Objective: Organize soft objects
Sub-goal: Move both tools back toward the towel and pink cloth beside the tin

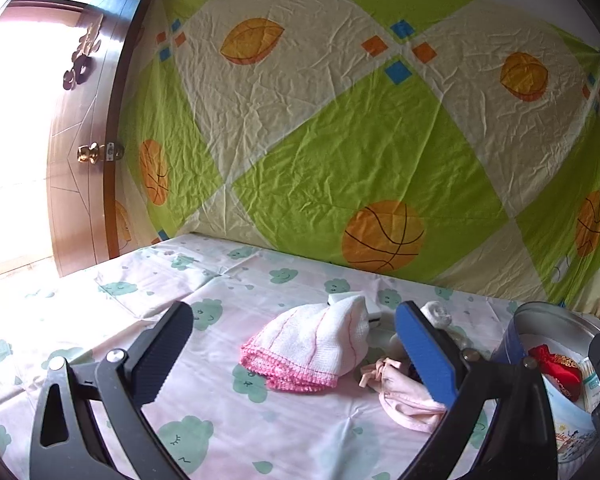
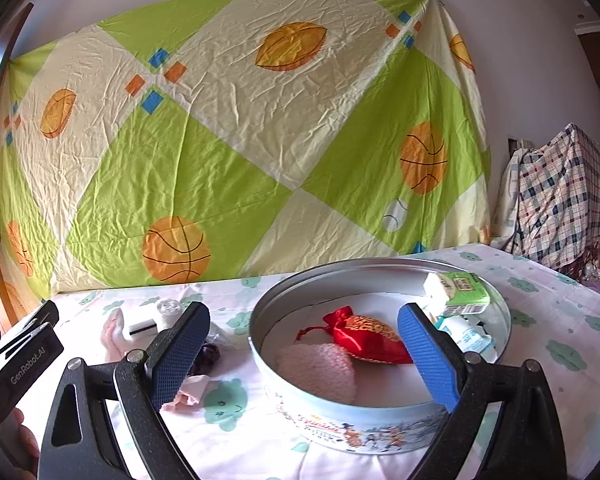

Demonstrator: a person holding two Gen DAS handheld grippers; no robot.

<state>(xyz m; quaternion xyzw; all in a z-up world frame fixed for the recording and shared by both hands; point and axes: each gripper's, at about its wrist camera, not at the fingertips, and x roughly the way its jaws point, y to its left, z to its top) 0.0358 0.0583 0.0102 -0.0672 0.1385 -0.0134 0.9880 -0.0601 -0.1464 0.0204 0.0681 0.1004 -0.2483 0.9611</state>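
Note:
A white knitted cloth with pink trim (image 1: 312, 348) lies on the cloud-print sheet, just beyond my open left gripper (image 1: 296, 356). A pale pink garment (image 1: 404, 392) lies beside the left gripper's right finger. The round tin (image 2: 340, 424) holds a red satin pouch (image 2: 364, 336), a fluffy pink pad (image 2: 320, 372) and a green tissue pack (image 2: 456, 292). My right gripper (image 2: 304, 356) hovers open over the tin's near rim. The tin (image 1: 540, 324) also shows at the right of the left wrist view. White socks (image 2: 114, 332) lie left of the tin.
A white box with a dark stripe (image 2: 142, 322) and a small clear jar (image 2: 168, 306) sit behind the loose cloths. A ball-print sheet (image 1: 340, 128) hangs behind the table. A wooden door (image 1: 84, 152) stands left. Checked fabric (image 2: 556, 200) is piled at right.

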